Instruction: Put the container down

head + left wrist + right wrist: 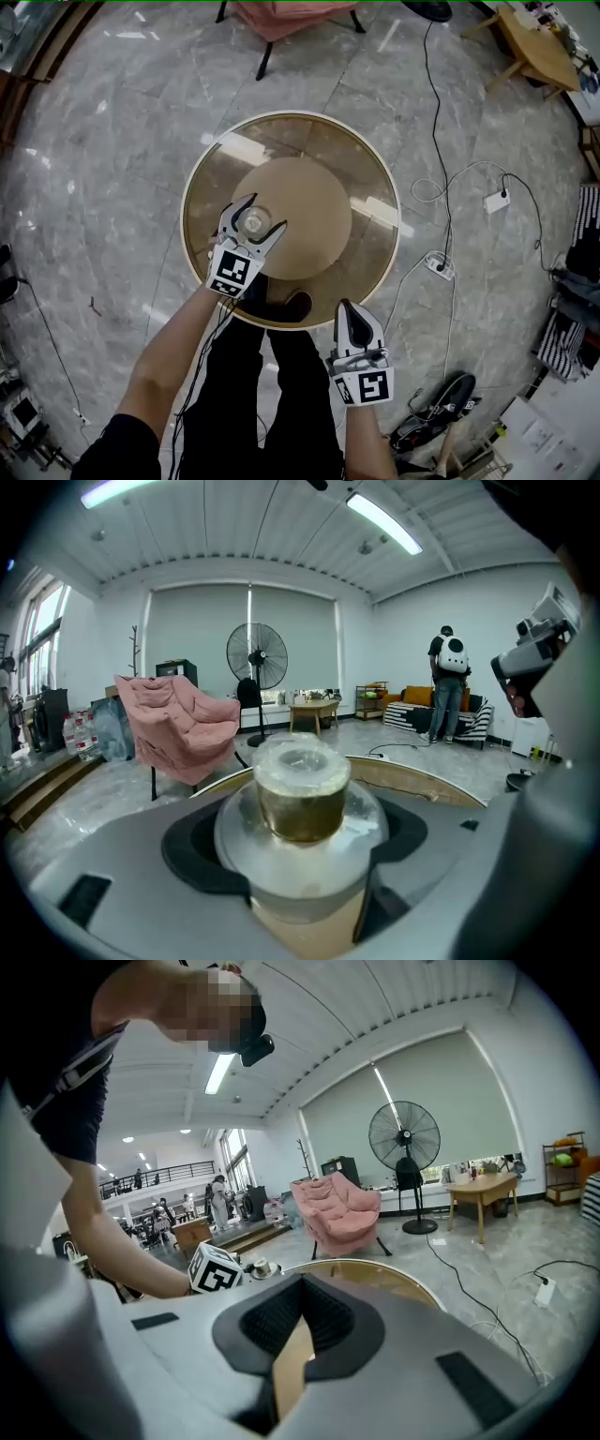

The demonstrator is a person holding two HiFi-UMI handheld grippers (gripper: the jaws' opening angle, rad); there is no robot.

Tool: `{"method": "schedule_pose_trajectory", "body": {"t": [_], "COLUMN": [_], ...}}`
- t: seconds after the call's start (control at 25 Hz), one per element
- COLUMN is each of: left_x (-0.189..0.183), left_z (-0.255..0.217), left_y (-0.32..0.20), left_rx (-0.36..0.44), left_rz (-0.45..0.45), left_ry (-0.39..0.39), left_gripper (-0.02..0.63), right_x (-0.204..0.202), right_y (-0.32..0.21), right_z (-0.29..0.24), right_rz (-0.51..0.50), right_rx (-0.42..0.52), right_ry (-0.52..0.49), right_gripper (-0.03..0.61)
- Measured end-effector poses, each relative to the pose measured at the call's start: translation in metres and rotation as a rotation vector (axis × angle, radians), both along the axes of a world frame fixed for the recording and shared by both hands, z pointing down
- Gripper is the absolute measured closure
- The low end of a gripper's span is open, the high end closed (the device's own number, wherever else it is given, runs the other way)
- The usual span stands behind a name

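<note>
- Clear round lidded container [300, 799]: upright, clamped between the jaws of the left tool [261, 217].
- It sits over the round glass-topped bench [375, 169], toward 8 o'clock. Contact with the glass: cannot tell.
- Right tool [349, 317]: jaws together, nothing between them, just off the bench rim at 5 o'clock.
- Pink padded chair [281, 14]: beyond 12 o'clock.

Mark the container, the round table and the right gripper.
container [302, 799], left gripper view, its upper part
round table [319, 141], head view, bare glass top
right gripper [349, 311], head view, between its fingertips
</note>
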State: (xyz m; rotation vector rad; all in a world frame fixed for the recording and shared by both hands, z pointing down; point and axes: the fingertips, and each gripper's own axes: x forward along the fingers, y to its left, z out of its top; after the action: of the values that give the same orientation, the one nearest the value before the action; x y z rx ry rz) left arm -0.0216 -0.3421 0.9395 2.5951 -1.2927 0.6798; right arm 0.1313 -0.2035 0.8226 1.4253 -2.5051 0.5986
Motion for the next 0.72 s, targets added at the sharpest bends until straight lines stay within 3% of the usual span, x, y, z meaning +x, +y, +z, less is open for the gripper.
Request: {"method": "schedule_pose_trajectory", "body": {"t": [0.32, 0.72], "left_x": [-0.002, -0.003], "left_z": [0.056, 0.071], "left_y": [0.004, -0.003], "left_rx": [-0.011, -0.009], "left_rz": [-0.004, -0.014], "left_ry": [0.006, 0.014], "left_gripper": [0.258, 0.258], "right_x": [-0.003, -0.008], "right_y": [0.004, 0.006], "right_z": [0.05, 0.071], "right_rz": [-0.024, -0.043], "right_rx": [-0.006, -0.024], "right_ry": [-0.006, -0.015], "right_gripper": [0.554, 0.554]}}
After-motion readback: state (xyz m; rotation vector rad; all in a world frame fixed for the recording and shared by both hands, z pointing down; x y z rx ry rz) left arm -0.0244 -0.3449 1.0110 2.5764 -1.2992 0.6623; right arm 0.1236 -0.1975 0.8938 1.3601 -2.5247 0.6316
